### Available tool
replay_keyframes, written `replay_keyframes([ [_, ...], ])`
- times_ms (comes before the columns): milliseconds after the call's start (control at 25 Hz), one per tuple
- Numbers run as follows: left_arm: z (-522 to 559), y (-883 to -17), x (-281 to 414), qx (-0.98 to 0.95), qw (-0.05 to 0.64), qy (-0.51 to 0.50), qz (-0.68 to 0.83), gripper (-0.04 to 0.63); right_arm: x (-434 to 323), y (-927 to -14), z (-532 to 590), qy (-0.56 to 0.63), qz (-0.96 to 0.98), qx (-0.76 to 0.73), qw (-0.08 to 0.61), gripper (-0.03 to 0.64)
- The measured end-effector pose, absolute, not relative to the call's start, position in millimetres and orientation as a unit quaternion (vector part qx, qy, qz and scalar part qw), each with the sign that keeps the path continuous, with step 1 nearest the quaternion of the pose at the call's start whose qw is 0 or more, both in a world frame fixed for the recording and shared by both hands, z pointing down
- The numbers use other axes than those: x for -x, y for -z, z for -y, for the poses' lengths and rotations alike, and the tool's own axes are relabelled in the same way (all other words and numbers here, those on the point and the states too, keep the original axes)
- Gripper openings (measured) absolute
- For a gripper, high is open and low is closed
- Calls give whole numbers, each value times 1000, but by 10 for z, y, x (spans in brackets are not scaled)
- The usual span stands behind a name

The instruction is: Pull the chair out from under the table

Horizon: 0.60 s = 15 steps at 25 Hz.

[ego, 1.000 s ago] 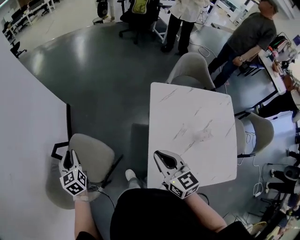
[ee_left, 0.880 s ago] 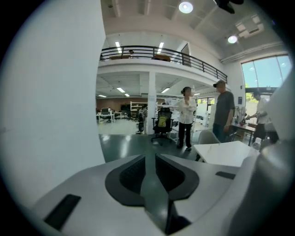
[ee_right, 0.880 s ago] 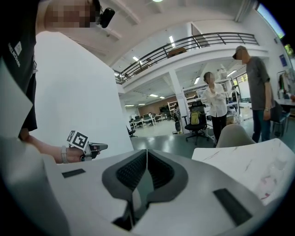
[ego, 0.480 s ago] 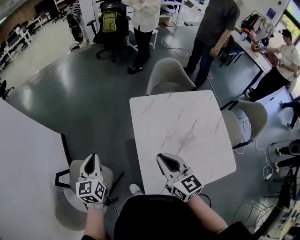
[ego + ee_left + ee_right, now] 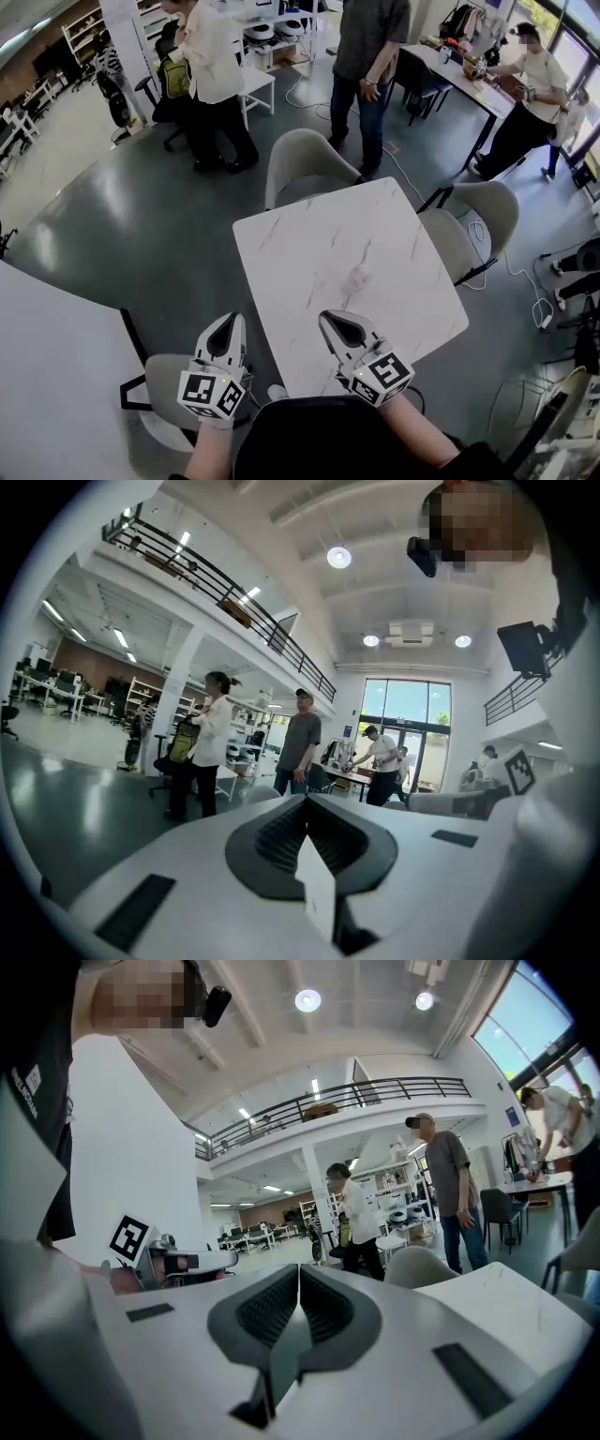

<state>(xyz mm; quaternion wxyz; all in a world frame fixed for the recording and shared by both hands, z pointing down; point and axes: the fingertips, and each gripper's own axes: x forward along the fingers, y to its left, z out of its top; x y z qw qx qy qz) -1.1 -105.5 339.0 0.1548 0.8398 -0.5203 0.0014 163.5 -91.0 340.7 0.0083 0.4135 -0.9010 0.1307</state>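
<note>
Seemingly done: the chair stands clear of the marble surface, just off its near-left corner, no longer needing a pull as I judge it. Left gripper and right gripper hover at that near edge, fingers closed on nothing. Chair: pale shell seat, thin black frame, upright.

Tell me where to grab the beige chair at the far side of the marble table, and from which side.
On the beige chair, grip the backrest's top rim, coming from behind, the side away from the marble table. Its seat is partly tucked under the tabletop, and the thin curved shell edge likely suits narrow jaws.
</note>
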Motion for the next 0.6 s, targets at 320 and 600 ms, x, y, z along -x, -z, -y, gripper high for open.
replay_keyframes([
  [320,1007,-3190,-474,-877,150,4,456,5,-1724,-3337,893,-126,895,-428,-6,14],
  [600,952,-3236,-574,-885,157,-10,437,5,-1696,-3300,851,-119,897,-425,-9,12],
])
